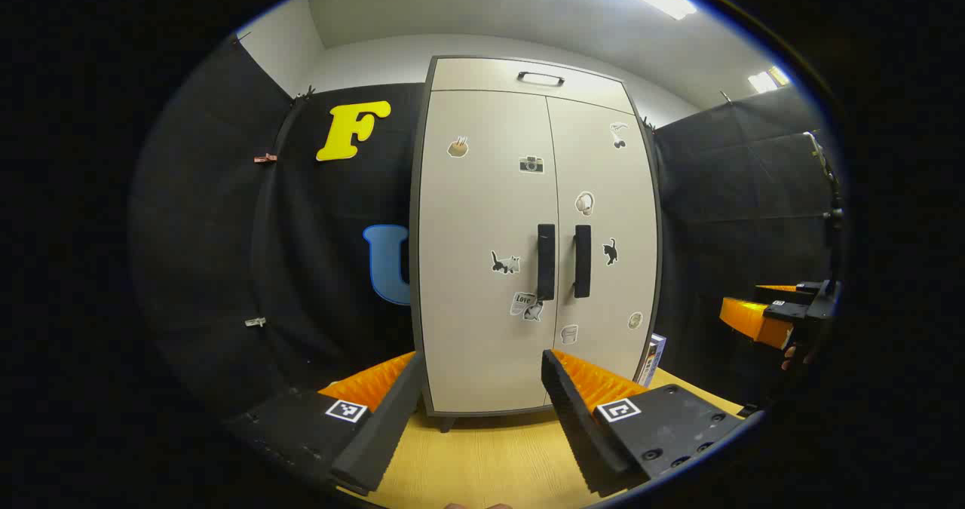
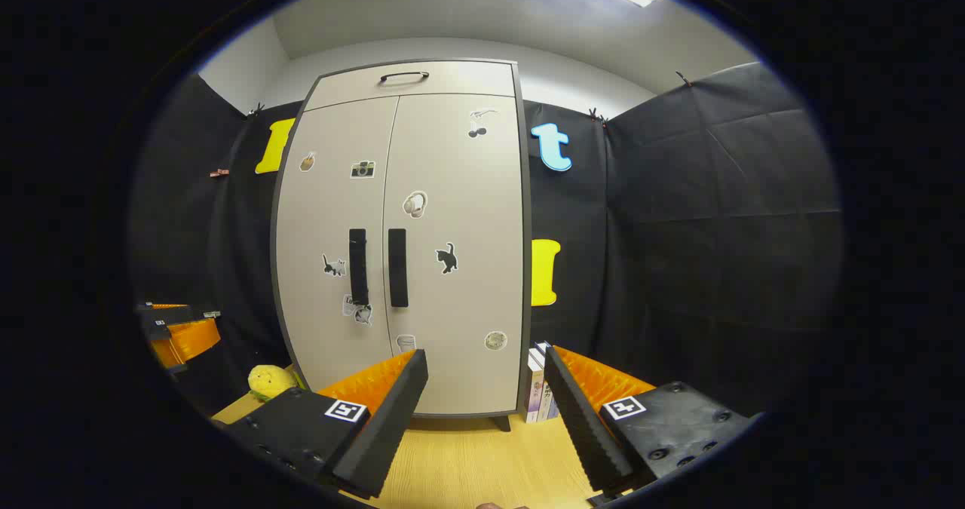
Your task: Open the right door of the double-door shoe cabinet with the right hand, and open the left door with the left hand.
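A pale double-door shoe cabinet (image 1: 490, 215) (image 2: 452, 215) stands upright on the wooden table, both doors closed. Stickers dot the doors, and a top drawer carries a dark handle (image 1: 540, 78). Two dark vertical handles sit side by side at the centre seam: the left door's (image 1: 546, 262) (image 2: 358, 266) and the right door's (image 1: 582, 261) (image 2: 397, 268). My left gripper (image 1: 480, 373) is open, well short of the cabinet's base. My right gripper (image 2: 486, 366) is open too, aimed at the cabinet's lower right. The other gripper (image 1: 761, 317) (image 2: 177, 328) shows at each view's edge.
The wooden table (image 1: 482, 456) (image 2: 467, 456) runs under both grippers. A few upright books (image 2: 539, 384) (image 1: 654, 358) stand to the right of the cabinet. A yellow plush toy (image 2: 271, 381) lies at its left foot. Black cloth walls surround the booth.
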Demonstrator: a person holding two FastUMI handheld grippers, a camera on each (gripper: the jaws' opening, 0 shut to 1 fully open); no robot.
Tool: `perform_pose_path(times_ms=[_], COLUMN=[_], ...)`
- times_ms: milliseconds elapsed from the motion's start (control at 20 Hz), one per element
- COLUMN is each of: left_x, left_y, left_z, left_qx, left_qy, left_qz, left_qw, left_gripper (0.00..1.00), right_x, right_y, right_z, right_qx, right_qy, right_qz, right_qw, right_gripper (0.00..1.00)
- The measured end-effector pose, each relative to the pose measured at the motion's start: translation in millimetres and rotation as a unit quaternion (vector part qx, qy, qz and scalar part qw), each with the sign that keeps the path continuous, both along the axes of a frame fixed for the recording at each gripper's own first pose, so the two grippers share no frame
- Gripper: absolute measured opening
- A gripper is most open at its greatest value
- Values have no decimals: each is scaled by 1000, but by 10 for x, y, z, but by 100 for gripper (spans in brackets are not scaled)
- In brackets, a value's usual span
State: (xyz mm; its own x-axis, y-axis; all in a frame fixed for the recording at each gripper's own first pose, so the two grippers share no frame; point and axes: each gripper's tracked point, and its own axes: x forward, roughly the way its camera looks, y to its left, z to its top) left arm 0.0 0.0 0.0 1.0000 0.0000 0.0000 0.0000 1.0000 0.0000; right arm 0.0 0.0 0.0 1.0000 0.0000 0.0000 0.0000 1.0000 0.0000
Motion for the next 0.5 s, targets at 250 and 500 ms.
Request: perform_pose_path(times_ms=[250, 500], left_x=[-19, 62], left_y=[-49, -103], left_z=[-2, 4], left_qx=[-1, -2], left_qy=[1, 6], left_qz=[-1, 10], left_qw=[1000, 1000], left_gripper=[95, 95], right_x=[17, 135], right_y=[-4, -49], right_z=[8, -10], right_qx=[8, 2], right_qy=[4, 11], right_qz=[5, 16], right_qw=[1000, 1000], right_gripper=[98, 98])
